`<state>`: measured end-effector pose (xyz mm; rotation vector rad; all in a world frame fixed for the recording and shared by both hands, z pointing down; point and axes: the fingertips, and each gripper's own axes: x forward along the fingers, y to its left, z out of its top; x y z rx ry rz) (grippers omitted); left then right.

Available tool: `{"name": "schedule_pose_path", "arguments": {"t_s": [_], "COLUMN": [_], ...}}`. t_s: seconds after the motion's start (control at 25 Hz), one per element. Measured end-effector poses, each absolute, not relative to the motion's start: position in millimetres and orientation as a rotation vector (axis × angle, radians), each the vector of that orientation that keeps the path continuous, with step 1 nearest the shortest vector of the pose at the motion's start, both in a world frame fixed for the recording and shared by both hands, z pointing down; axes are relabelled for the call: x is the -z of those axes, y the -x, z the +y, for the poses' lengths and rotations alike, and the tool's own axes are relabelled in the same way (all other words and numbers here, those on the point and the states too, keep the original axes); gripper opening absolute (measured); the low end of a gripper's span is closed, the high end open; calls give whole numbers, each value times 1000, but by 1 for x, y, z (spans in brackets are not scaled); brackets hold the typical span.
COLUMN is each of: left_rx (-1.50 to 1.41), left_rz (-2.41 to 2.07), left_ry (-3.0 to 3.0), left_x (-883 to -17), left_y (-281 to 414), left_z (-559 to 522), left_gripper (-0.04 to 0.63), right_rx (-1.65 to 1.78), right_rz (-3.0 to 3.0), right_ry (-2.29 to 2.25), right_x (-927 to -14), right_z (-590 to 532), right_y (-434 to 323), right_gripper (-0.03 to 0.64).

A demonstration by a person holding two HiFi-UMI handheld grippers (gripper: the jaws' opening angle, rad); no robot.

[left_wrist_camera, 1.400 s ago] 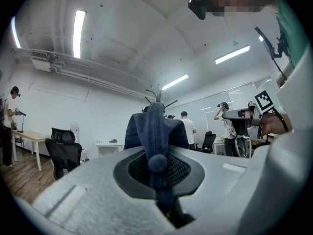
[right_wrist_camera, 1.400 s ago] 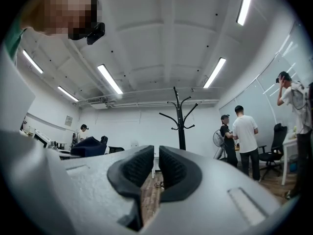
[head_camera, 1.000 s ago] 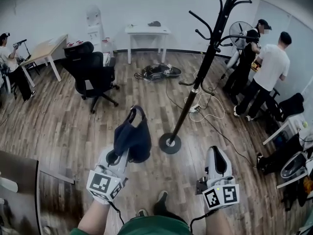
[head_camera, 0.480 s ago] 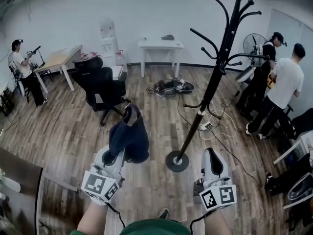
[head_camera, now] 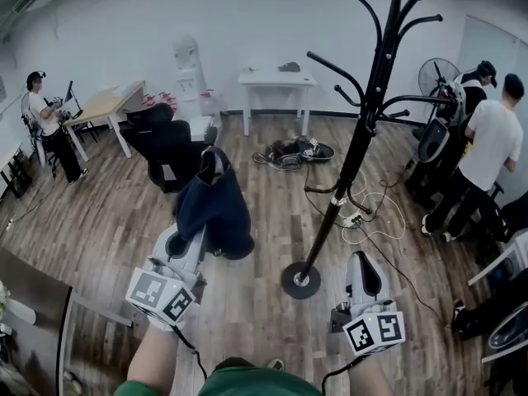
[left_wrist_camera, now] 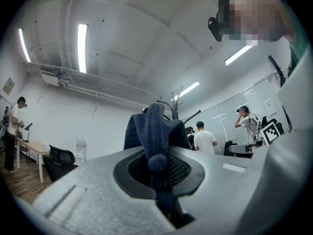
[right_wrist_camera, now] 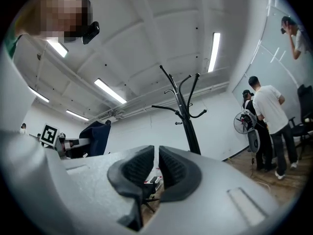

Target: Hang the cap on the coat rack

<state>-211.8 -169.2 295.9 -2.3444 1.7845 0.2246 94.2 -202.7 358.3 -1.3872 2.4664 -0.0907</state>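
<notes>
A dark navy cap [head_camera: 214, 205] hangs upright from my left gripper [head_camera: 188, 239], which is shut on its fabric. In the left gripper view the cap [left_wrist_camera: 156, 131] fills the space between the jaws of the left gripper [left_wrist_camera: 159, 170] and hides most of the coat rack [left_wrist_camera: 173, 104] behind it. The black coat rack [head_camera: 363, 114] stands on a round base [head_camera: 301, 280] to the right of the cap, its hooks high up. My right gripper [head_camera: 365, 271] is low, just right of the base, shut and empty. In the right gripper view the rack [right_wrist_camera: 183, 111] stands beyond the right gripper [right_wrist_camera: 157, 168] and the cap [right_wrist_camera: 98, 138] shows at the left.
A black office chair [head_camera: 169, 143] stands behind the cap. A white table [head_camera: 276, 81] is at the back wall, with shoes [head_camera: 293, 151] on the floor before it. Cables [head_camera: 363, 217] lie by the rack. Two people [head_camera: 491, 155] and a fan [head_camera: 436, 77] are at the right.
Both grippers have moved forward toward the coat rack. The left one has risen with the cap still held. The right one stays low and shut.
</notes>
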Motion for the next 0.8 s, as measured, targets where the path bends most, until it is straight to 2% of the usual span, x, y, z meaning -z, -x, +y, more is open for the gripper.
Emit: {"name": "schedule_pose_path", "arguments": {"t_s": [0.8], "left_rx": [-445], "left_rz": [1432], "left_ry": [2508], "left_x": [-227], "left_y": [181], "left_z": [-346], "left_gripper": [21], "right_rx": [107], "right_rz": [2247], "right_ry": [1743], "right_x": [-371], "right_z": [-289], "right_y": [-146], "right_gripper": [31]}}
